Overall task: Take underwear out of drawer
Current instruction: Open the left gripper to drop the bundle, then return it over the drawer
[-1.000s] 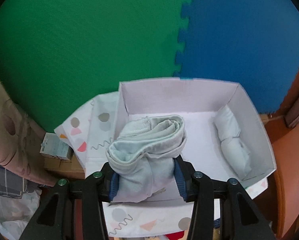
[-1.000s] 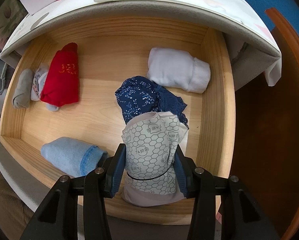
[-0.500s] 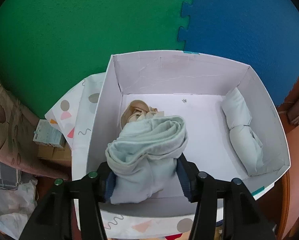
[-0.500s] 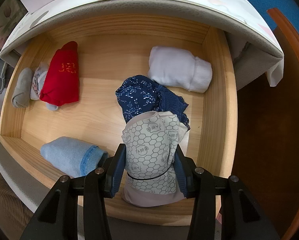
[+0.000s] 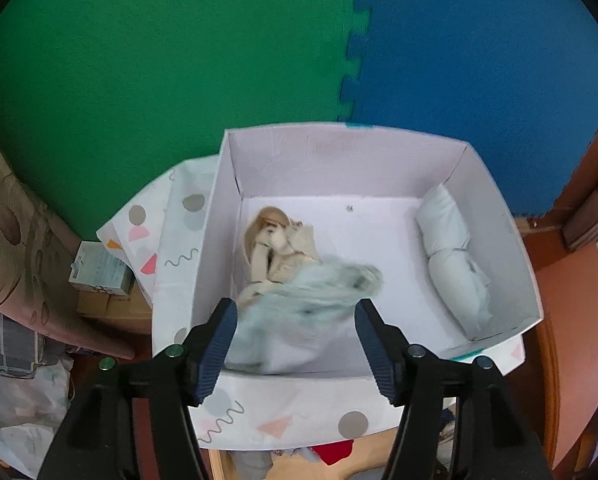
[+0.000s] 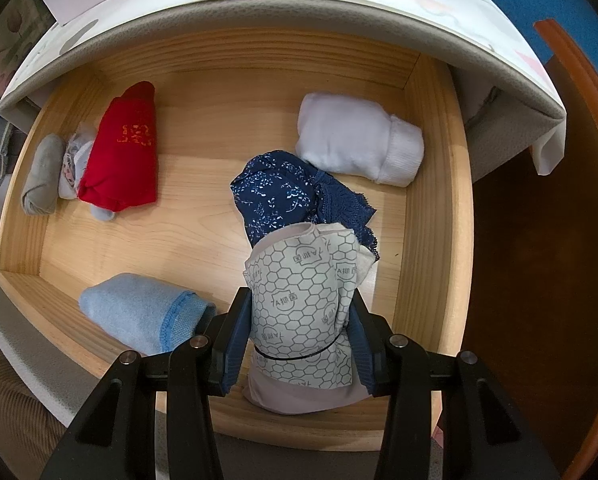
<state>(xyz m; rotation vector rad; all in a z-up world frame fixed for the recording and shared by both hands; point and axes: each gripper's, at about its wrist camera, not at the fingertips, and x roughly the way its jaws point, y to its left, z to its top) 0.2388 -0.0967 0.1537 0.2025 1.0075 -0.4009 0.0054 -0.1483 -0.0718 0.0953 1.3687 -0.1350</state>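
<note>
left gripper jaws opening, pale green underwear loose between them over white box. right gripper clamps hex-print underwear at drawer near edge.

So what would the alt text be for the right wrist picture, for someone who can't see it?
The right tool grips a honeycomb-print folded underwear over an open wooden drawer. Still lying inside are navy floral, white, red and light blue folded pieces.
</note>
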